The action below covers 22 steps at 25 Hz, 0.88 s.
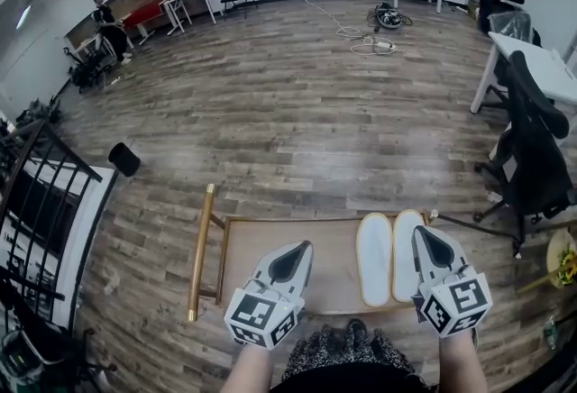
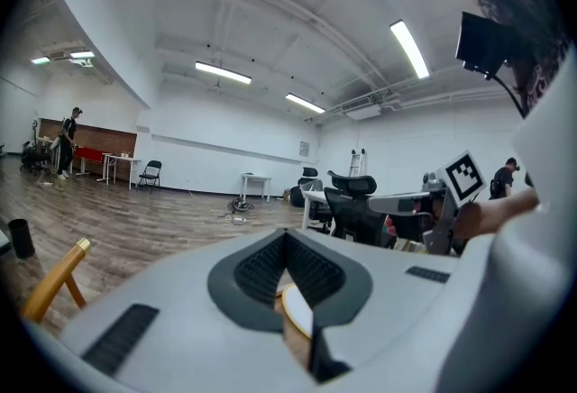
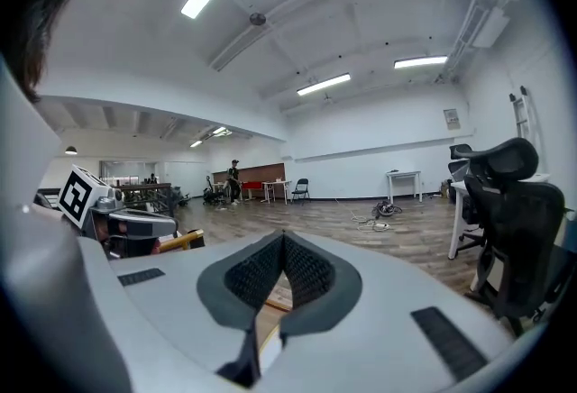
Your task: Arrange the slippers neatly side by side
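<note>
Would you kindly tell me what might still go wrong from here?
The right hand-held gripper hangs shut above the right slipper; dropping it carelessly could knock the pair askew. That slipper and the left slipper lie near the right edge of the table, so a nudge might push one off.

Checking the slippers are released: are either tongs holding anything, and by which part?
Nothing is held. Left tongs and right tongs are both shut and empty; the slippers lie side by side on the wooden platform.

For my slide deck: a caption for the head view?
White slippers side by side on a wooden platform; left gripper and right gripper shut, empty.
</note>
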Motion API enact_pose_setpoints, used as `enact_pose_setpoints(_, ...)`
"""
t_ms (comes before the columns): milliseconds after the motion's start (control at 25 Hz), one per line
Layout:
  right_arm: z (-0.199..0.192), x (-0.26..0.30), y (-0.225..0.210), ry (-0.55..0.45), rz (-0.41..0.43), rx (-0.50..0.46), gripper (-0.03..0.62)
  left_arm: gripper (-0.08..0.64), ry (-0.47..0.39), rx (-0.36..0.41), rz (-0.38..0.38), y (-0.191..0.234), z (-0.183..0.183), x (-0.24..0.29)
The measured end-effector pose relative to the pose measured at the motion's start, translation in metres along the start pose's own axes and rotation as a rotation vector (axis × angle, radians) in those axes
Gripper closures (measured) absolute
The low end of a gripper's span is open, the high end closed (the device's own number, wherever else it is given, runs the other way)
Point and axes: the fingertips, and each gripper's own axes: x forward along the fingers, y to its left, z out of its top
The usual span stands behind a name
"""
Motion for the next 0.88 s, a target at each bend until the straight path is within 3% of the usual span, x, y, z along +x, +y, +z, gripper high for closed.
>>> enact_pose_setpoints(160,0.0015,-0.0045,0.0053,0.008,-0.008,-0.054,0.589,0.566,0.005,0.0,-0.002,0.0,-0.0006,-0.0018)
enact_pose_setpoints(400,0.0028,-0.0065,0.0032,0.002,-0.023,-0.058,0.589,0.566,0.011,0.009,-0.011,-0.0025,-0.0019,-0.0007)
enact_pose_setpoints(880,0.0015,-0.0103,-0.0032,-0.021,-0.03,0.027,0.589,0.566,0.024,0.008,-0.007,-0.0026,-0.006,-0.0055)
